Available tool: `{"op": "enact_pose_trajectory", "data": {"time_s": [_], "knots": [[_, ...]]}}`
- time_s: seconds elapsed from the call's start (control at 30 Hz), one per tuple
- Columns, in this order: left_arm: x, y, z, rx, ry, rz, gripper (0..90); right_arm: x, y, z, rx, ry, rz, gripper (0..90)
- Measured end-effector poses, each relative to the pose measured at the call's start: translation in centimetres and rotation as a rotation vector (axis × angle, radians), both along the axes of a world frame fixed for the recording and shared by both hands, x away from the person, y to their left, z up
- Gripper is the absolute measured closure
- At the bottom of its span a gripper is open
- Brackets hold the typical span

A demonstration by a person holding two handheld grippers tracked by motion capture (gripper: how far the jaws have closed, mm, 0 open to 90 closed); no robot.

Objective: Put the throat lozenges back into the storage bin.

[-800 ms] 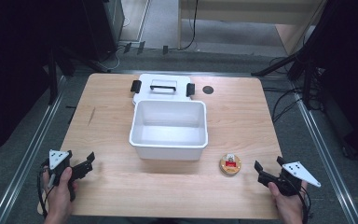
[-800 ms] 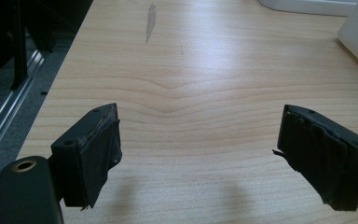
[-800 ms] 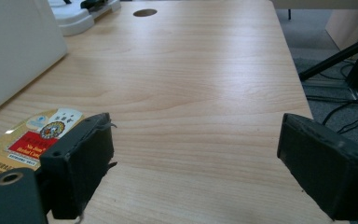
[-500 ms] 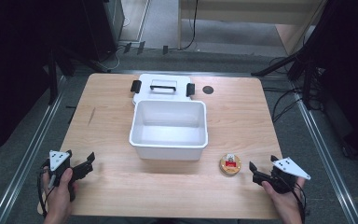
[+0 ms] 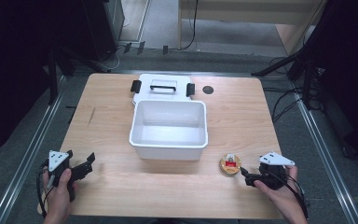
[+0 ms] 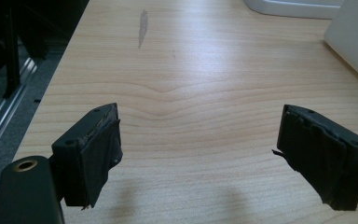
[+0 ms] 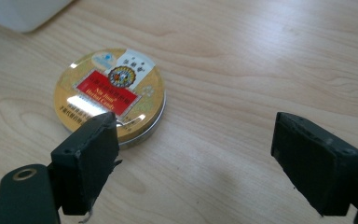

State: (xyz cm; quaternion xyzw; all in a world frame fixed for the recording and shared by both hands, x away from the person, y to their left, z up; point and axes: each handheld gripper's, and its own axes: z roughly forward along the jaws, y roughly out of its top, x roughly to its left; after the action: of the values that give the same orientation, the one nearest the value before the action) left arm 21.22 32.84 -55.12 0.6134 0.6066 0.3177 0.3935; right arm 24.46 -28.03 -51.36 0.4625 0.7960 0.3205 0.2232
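Observation:
A small round gold tin [image 5: 230, 163] with a red label lies flat on the wooden table, right of the white bin's front corner. My right gripper [image 5: 245, 176] sits just right of and nearer than the tin, jaws open and empty. In the right gripper view the tin [image 7: 109, 95] lies ahead of my left jaw, partly behind it. An open white plastic bin [image 5: 169, 142] stands mid-table, with nothing inside. Its white lid [image 5: 163, 86], with black latches and a handle, lies flat behind it. My left gripper [image 5: 86, 163] rests open near the front left edge, over bare wood [image 6: 186, 121].
A small dark round mark [image 5: 208, 89] sits on the table right of the lid. The bin's corner [image 6: 354, 42] shows at the right of the left gripper view. Metal rails [image 5: 28, 154] run along both table sides, with cables on the floor beyond.
My right gripper has moved left toward the tin and now sits close beside it. The left gripper has stayed still.

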Motion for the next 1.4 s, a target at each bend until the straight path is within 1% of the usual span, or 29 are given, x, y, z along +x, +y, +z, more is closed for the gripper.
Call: {"op": "enact_pose_trajectory", "data": {"time_s": [0.1,0.13,0.17,0.27,0.37,0.43,0.47,0.5,0.53,0.63,0.77,0.8,0.87,0.97,1.0,1.03,1.07,1.1,1.2,1.27,1.33,1.4], "knots": [[0.0,0.0,0.0,0.002,-0.001,-0.005,14.0,0.4,0.3,0.3,-0.042,0.055,0.037,14.6],[0.0,0.0,0.0,0.001,-0.001,-0.006,14.0,0.7,0.5,0.6,-0.068,0.09,0.06,13.8],[0.0,0.0,0.0,-0.001,0.0,-0.005,14.0,0.7,0.5,0.6,-0.068,0.09,0.06,13.8],[0.0,0.1,0.0,-0.007,-0.001,-0.004,14.0,1.1,0.7,1.2,-0.111,0.137,0.092,13.7],[0.0,0.1,0.0,-0.009,0.0,-0.006,14.0,1.4,0.9,1.7,-0.129,0.175,0.12,13.3],[0.0,0.1,0.0,-0.007,0.001,-0.008,14.0,1.7,1.0,2.1,-0.139,0.223,0.134,13.4],[0.0,0.1,0.0,-0.006,0.002,-0.009,14.0,1.9,1.3,2.4,-0.163,0.254,0.153,13.5],[0.0,0.1,0.0,-0.007,0.003,-0.01,14.0,1.9,1.3,2.4,-0.163,0.254,0.153,13.5],[0.0,0.1,0.0,-0.008,0.004,-0.012,14.0,2.1,1.4,2.5,-0.174,0.269,0.164,13.5],[0.0,0.1,0.0,-0.004,0.004,-0.015,14.0,2.6,1.9,2.8,-0.214,0.301,0.179,13.4],[0.0,0.1,0.0,-0.01,0.003,-0.013,14.0,3.3,2.7,3.3,-0.271,0.339,0.207,13.3],[0.0,0.1,0.0,-0.011,0.003,-0.013,14.0,3.4,2.9,3.3,-0.277,0.346,0.214,13.3],[0.1,0.1,0.0,-0.013,0.003,-0.014,14.0,3.8,3.4,3.5,-0.305,0.371,0.243,13.2],[0.0,0.1,0.0,-0.014,0.003,-0.014,14.0,4.2,4.2,3.7,-0.335,0.396,0.28,12.4],[0.0,0.1,0.0,-0.014,0.004,-0.015,14.0,4.6,4.8,3.8,-0.35,0.417,0.296,9.9],[0.0,0.2,0.0,-0.014,0.004,-0.015,14.0,4.6,4.8,3.8,-0.35,0.417,0.296,9.9],[0.0,0.2,0.0,-0.016,0.004,-0.015,14.0,5.0,5.4,3.7,-0.364,0.435,0.311,7.1],[0.0,0.2,0.0,-0.018,0.005,-0.016,14.0,5.0,5.4,3.7,-0.364,0.435,0.311,7.1],[0.0,0.2,0.0,-0.026,0.006,-0.015,14.0,5.5,6.4,3.4,-0.394,0.471,0.341,3.0],[0.0,0.3,0.0,-0.027,0.007,-0.015,14.0,5.7,7.0,3.2,-0.4,0.489,0.346,3.0],[0.0,0.3,0.0,-0.028,0.007,-0.014,14.0,6.0,7.4,3.0,-0.405,0.492,0.355,3.0],[0.0,0.3,0.0,-0.029,0.008,-0.014,14.0,6.3,7.8,2.9,-0.414,0.503,0.349,3.2]]}}
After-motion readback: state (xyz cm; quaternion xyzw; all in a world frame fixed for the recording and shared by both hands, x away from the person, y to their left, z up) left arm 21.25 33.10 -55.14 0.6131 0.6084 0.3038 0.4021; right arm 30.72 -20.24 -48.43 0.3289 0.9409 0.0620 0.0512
